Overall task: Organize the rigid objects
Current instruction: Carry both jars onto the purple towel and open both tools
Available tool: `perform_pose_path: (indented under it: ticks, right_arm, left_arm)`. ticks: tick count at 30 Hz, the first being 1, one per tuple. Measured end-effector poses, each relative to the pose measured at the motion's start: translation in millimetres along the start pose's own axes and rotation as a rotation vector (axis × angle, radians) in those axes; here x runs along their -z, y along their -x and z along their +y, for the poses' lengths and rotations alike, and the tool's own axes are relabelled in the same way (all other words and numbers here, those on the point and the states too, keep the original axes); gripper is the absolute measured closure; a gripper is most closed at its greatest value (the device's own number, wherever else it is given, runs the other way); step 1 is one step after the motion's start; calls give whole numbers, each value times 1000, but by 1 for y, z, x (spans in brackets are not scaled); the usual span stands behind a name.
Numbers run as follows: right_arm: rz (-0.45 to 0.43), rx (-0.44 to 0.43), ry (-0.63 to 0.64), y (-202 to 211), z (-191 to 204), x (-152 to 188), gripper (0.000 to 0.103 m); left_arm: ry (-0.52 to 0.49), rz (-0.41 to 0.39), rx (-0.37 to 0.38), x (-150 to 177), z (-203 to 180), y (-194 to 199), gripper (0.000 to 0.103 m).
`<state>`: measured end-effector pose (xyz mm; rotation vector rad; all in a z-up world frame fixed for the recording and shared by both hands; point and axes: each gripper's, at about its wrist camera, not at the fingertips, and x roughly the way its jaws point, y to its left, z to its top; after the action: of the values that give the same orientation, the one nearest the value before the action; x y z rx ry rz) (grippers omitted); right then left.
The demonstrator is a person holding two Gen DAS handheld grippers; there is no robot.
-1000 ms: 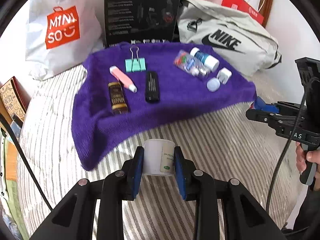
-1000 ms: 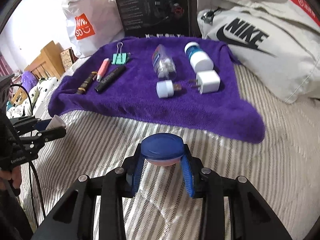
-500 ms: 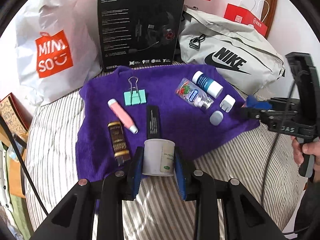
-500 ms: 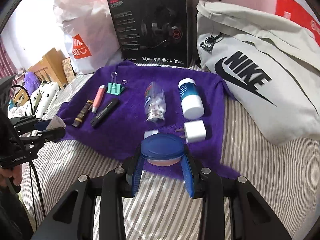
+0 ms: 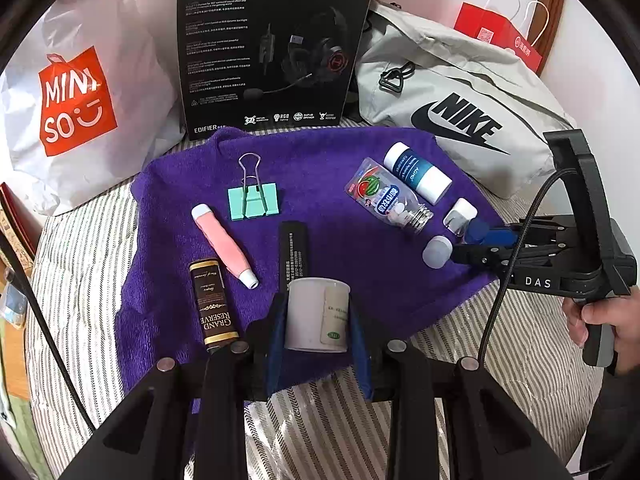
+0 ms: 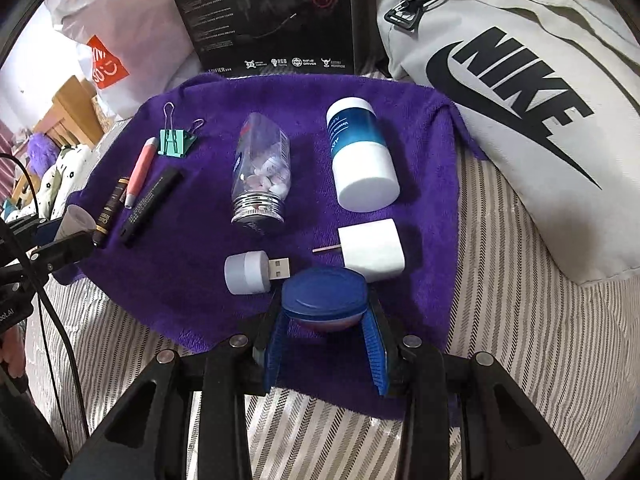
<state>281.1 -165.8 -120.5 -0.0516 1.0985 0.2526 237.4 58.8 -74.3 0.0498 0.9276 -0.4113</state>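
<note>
A purple towel (image 5: 332, 152) on the striped bed carries a green binder clip (image 5: 253, 200), a pink tube (image 5: 226, 246), a brown tube (image 5: 212, 304), a black stick (image 5: 294, 248), a clear candy bottle (image 6: 262, 172), a blue-and-white bottle (image 6: 360, 156), a white plug (image 6: 372, 248) and a small USB light (image 6: 250, 272). My left gripper (image 5: 316, 320) is shut on a small white jar (image 5: 308, 314) above the towel's near edge. My right gripper (image 6: 324, 308) is shut on a blue-lidded round jar (image 6: 324, 294) just in front of the plug and the USB light.
Behind the towel stand a white shopping bag (image 5: 76, 100), a black headset box (image 5: 272, 44) and a grey sports bag (image 5: 460, 108). A red paper bag (image 5: 500, 36) is at the back right. Striped bedding (image 6: 520, 340) surrounds the towel. A hand (image 5: 600, 316) holds the right gripper's handle.
Both grippers have moved forward from over the striped bedding to over the towel's near edge, each still holding its jar. The objects on the towel have not moved.
</note>
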Motion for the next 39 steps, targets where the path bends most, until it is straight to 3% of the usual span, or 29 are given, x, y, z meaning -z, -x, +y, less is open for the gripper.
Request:
perform_pose_path:
  ticks: [14, 21, 27, 39]
  right_arm:
    - [-4, 17, 49, -5, 8, -3, 65]
    - [9, -6, 62, -3, 8, -1, 60]
    - [15, -1, 57, 10, 4, 1, 49]
    - [-69, -19, 60, 43, -2, 23, 46]
  left_arm:
    - [16, 34, -13, -4, -1, -18, 74]
    - [-5, 56, -24, -11, -11, -32, 74]
    - [-6, 63, -26, -18, -17, -44, 74]
    - [-22, 82, -27, -32, -27, -75, 74]
